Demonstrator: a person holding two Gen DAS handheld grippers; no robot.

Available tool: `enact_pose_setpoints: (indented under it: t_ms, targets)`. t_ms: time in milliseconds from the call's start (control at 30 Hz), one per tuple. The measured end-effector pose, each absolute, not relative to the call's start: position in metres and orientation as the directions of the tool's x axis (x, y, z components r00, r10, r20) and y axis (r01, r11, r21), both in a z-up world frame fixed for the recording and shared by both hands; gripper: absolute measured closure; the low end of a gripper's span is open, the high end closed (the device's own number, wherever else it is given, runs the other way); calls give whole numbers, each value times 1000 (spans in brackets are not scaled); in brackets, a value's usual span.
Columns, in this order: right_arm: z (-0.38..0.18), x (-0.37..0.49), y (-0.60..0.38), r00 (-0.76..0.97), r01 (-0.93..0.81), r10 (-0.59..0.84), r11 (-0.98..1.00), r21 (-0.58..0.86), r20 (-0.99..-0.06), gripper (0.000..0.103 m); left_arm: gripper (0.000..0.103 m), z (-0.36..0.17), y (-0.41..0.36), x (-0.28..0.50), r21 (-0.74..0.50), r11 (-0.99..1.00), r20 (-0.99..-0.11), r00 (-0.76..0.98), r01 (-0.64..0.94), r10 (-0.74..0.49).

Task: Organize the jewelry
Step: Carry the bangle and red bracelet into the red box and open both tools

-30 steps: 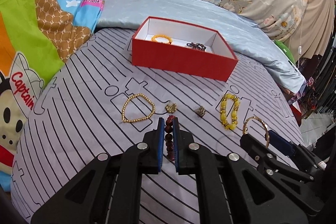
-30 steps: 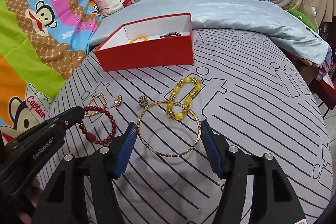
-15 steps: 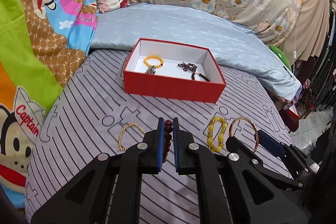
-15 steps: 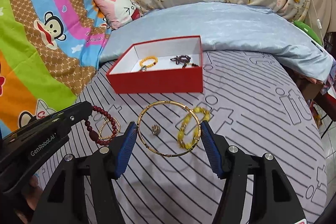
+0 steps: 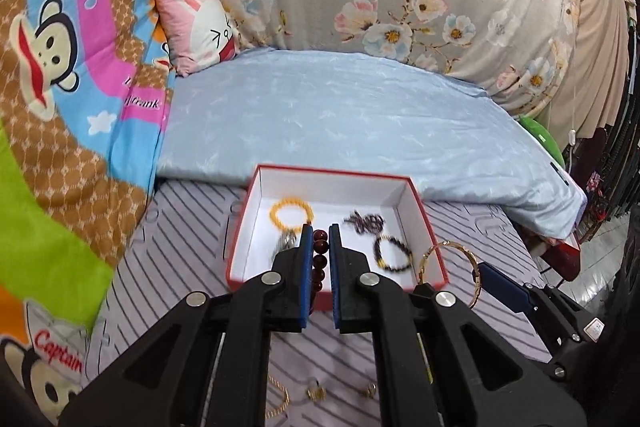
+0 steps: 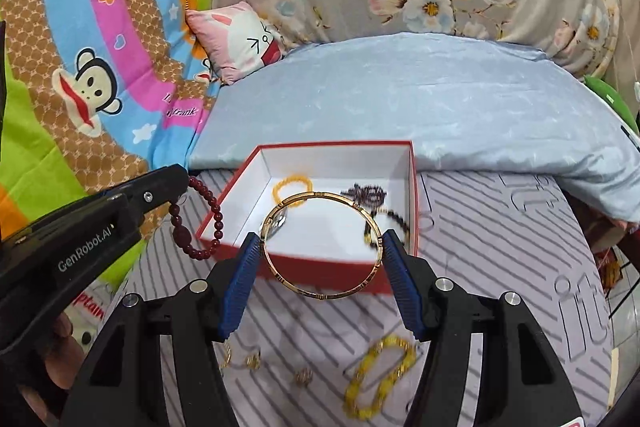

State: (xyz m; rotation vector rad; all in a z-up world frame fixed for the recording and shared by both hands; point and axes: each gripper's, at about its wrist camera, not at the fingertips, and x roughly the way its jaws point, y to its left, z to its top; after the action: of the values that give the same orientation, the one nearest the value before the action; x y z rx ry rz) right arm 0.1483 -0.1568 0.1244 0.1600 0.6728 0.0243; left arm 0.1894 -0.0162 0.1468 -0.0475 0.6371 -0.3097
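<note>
the right gripper [image 6: 320,247] clamps a gold bangle [image 6: 322,245] in front of the red box [image 6: 320,269]. at left, the left gripper [image 6: 176,183] dangles a dark red bead bracelet [image 6: 196,221]. a yellow bead bracelet [image 6: 378,377] lies on the striped sheet [image 6: 500,247].

Both tools are matte black plastic. The left gripper [image 5: 319,251] has two angular arms ending in flat blue pads [image 5: 306,267], with round silver screws [image 5: 272,278] at the pivots. The right gripper [image 6: 320,259] has ribbed blue pads [image 6: 240,279] and matching silver screws [image 6: 443,283]. White lettering "GenRobot.AI" [image 6: 84,247] runs along the left tool's side.
</note>
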Motion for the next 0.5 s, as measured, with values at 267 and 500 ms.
enact_pose_setpoints:
  t_ms: [267,500]
  targets:
    - [114,210,-163,769,42,55,990,136,-637,43,95,133,-35,251,-107,959,-608,746,262,-272]
    - [92,243,-168,745,54,32,993,109,-666,43,95,103,-46,286,-88,963,-654,714,256,-249]
